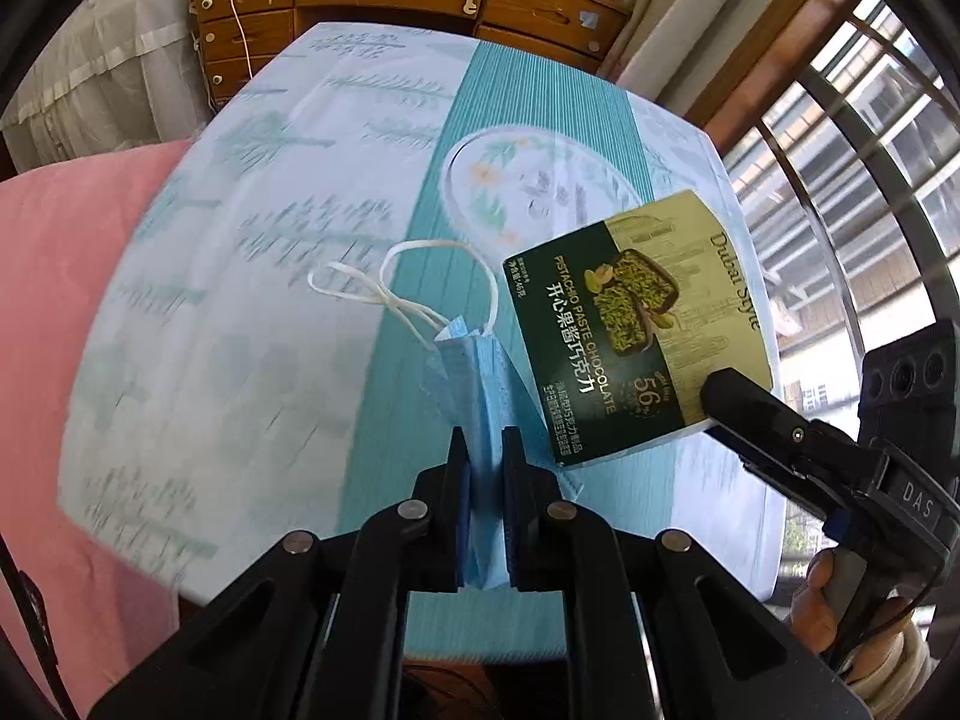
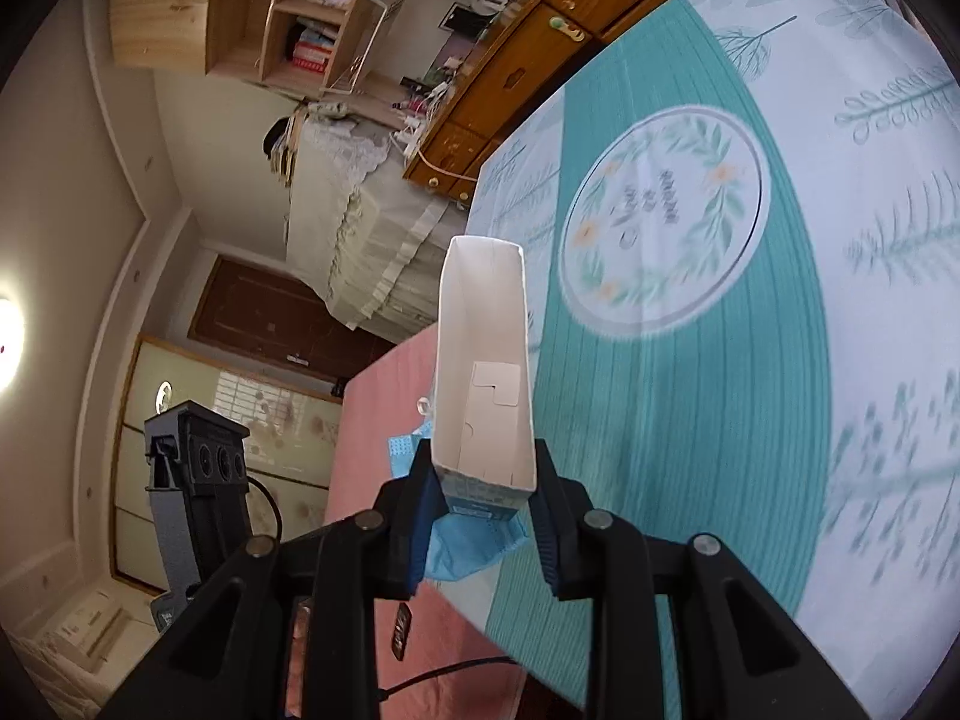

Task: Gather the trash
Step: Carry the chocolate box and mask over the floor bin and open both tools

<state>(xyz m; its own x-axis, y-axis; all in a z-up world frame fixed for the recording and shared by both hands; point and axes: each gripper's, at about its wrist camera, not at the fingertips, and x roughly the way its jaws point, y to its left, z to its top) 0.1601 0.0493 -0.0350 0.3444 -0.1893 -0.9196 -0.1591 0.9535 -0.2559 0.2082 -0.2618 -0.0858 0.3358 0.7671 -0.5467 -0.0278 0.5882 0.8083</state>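
My left gripper is shut on a folded blue face mask, whose white ear loops trail out ahead of the pads above the patterned bedspread. To its right a green and gold chocolate box hangs in the air, pinched at one corner by my right gripper. In the right wrist view that gripper is shut on the open end of the box, showing its white inside. The mask shows blue beneath it, beside the left gripper's body.
A pink quilt lies along the bedspread's left edge. A wooden drawer unit stands beyond the bed, with lace-covered furniture and bookshelves nearby. A barred window is on the right. A hand holds the right gripper.
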